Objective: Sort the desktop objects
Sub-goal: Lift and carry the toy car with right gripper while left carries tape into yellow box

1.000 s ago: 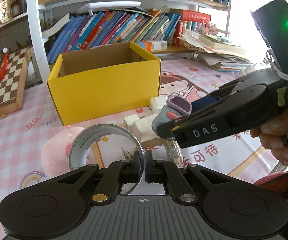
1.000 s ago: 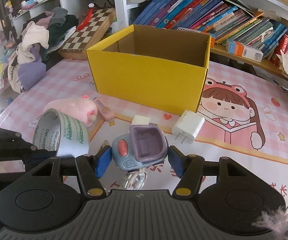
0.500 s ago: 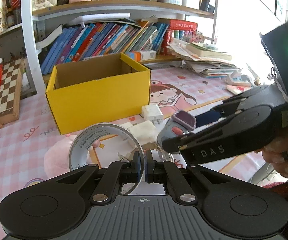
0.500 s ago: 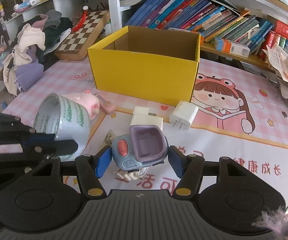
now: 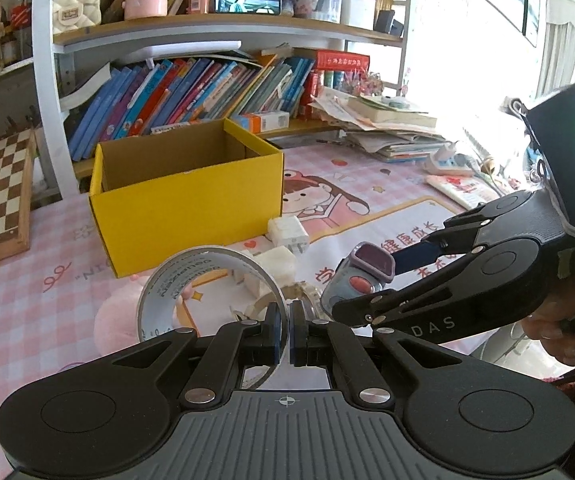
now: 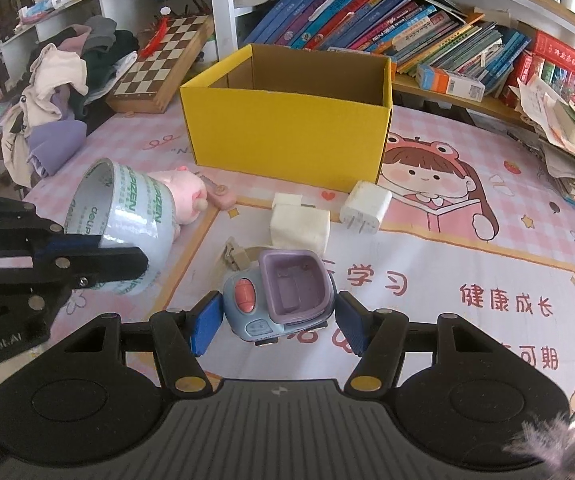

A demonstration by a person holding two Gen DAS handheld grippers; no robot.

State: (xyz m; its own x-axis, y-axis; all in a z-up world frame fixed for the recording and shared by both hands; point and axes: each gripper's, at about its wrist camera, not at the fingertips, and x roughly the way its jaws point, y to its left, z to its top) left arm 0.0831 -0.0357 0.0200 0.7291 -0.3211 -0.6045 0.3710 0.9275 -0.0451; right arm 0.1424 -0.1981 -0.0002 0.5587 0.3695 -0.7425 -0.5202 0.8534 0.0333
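Worktop [image 6: 487,248] w/ pink cartoon mat carries everything. Yellow cardboard box [image 6: 287,132] stands open-topped toward the back, in front of the bookshelf [image 5: 207,92]; inside looks bare from what I can see. Chessboard [image 6: 159,68] leans to its left.

My left tool [image 5: 283,336] is clamped tight on the rim of the clear tape roll [image 5: 207,292], lifted off the mat, roll tilted on edge. My right tool [image 6: 279,320] grips the blue-purple toy car [image 6: 283,296] betw. its blue pads, also raised.

On the mat below: pink plush [image 6: 183,196] near box's front left, white block [image 6: 299,226] mid, white charger plug [image 6: 365,206] just beside box's front right corner, beige watch strap [image 6: 233,258] under the car.
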